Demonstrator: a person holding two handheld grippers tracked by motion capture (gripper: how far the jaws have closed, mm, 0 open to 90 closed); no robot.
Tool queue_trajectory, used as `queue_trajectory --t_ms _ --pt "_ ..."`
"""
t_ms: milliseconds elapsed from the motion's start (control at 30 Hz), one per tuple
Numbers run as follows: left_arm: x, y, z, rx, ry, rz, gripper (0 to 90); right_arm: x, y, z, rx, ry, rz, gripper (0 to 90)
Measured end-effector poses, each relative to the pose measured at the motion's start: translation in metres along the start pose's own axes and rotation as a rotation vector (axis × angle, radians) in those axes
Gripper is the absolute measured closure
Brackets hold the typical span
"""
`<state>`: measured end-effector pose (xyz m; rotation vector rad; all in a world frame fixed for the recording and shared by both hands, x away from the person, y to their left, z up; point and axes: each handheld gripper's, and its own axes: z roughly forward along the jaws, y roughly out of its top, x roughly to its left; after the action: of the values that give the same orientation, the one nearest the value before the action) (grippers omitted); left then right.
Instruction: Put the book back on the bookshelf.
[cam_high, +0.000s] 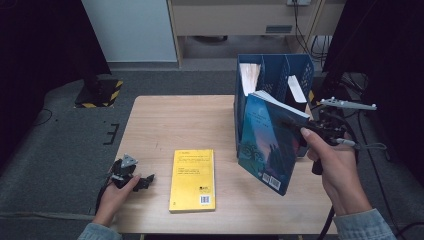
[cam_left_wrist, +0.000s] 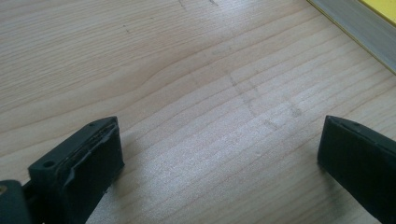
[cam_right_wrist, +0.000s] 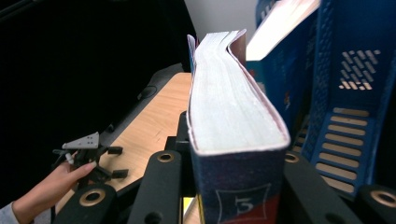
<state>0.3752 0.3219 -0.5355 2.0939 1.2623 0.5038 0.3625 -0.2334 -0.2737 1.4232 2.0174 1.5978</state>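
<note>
A dark blue paperback book (cam_high: 265, 142) hangs tilted above the right side of the table, its lower corner near the tabletop. My right gripper (cam_high: 296, 128) is shut on its spine edge, just in front of the blue file holder (cam_high: 274, 75). In the right gripper view the book (cam_right_wrist: 229, 102) stands clamped between the jaws of the right gripper (cam_right_wrist: 233, 186), white page block facing up. A yellow book (cam_high: 192, 179) lies flat at the table's front centre. My left gripper (cam_high: 142, 181) rests at the front left, open over bare wood, nothing between the jaws of the left gripper (cam_left_wrist: 219, 140).
The blue file holder (cam_right_wrist: 348, 93) has several compartments with books or papers (cam_high: 249, 75) standing in them. The wooden table (cam_high: 170, 125) is bare at its left and far side. The yellow book's corner (cam_left_wrist: 385, 7) lies beyond my left jaws. Dark floor surrounds the table.
</note>
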Motion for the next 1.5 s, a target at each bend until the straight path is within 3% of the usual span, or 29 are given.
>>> queue_trajectory --t_ms 200,433,800,1033,1167,1500 --pt "0.000 0.000 0.000 0.001 0.000 0.000 0.0 -0.005 0.008 -0.006 -0.008 -0.027 -0.001 73.1" --pt "0.000 0.001 0.000 0.005 -0.001 0.006 0.0 -0.029 0.018 -0.009 -0.023 -0.050 0.064 72.9" --pt "0.000 0.001 0.000 0.005 0.000 0.005 0.0 -0.053 0.041 -0.001 -0.053 -0.125 0.111 72.9" --pt "0.000 0.000 0.000 0.000 0.000 0.000 0.0 -0.058 0.056 0.007 -0.075 -0.145 0.132 72.6" --pt "0.000 0.001 0.000 0.001 0.000 0.000 0.0 -0.057 0.063 0.012 -0.092 -0.160 0.118 72.9" --pt "0.000 0.001 0.000 0.000 -0.001 0.005 0.0 -0.066 0.074 0.035 -0.071 -0.209 0.116 72.9"
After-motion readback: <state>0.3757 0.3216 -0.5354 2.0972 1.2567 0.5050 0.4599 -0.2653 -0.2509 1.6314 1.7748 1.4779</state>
